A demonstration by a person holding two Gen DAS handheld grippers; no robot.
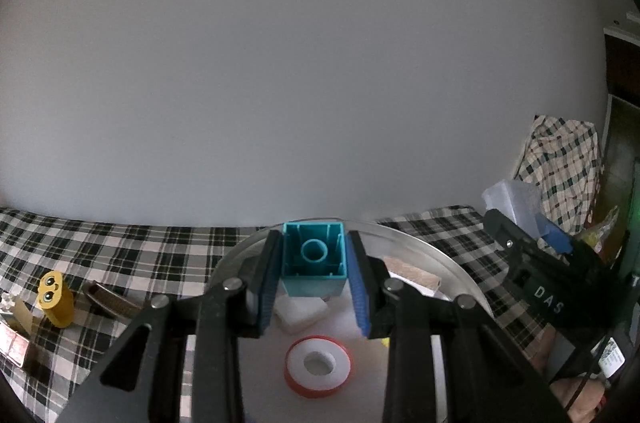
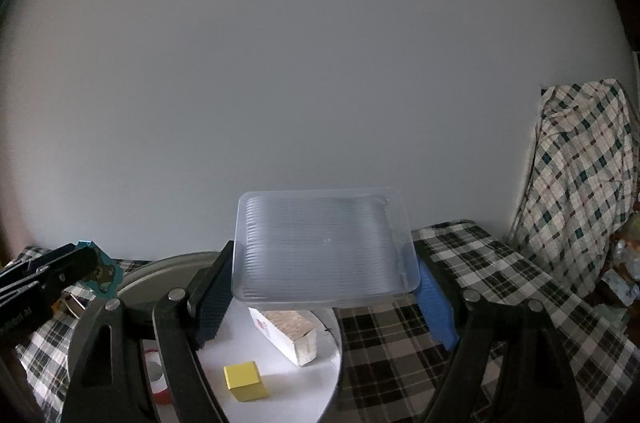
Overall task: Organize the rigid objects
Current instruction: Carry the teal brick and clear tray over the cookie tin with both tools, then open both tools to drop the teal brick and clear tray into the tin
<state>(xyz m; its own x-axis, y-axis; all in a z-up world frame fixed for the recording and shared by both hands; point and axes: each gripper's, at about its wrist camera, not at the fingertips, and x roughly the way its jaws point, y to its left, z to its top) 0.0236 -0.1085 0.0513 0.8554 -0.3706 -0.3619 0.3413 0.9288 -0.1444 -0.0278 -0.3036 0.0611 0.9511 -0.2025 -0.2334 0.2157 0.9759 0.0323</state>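
Note:
My left gripper [image 1: 314, 255] is shut on a teal toy brick [image 1: 313, 261], its hollow underside facing the camera, held above a round metal tray [image 1: 452, 265]. In the tray lie a red-and-white tape roll [image 1: 319, 365], a white block [image 1: 298, 311] and a wooden block [image 1: 412, 273]. My right gripper [image 2: 322, 283] is shut on a clear plastic container [image 2: 322, 243], held tilted over the same round tray [image 2: 288, 379], where a yellow cube [image 2: 244, 380] and a white-wrapped wooden block [image 2: 286, 333] rest. The left gripper with the teal brick [image 2: 98, 273] shows at the left of the right wrist view.
A checked cloth [image 1: 120, 251] covers the table. On it to the left sit a yellow connector [image 1: 54, 299], a brown clip [image 1: 108, 297] and small pieces at the edge. A plain wall stands close behind. More checked fabric [image 2: 580, 175] is draped at the right.

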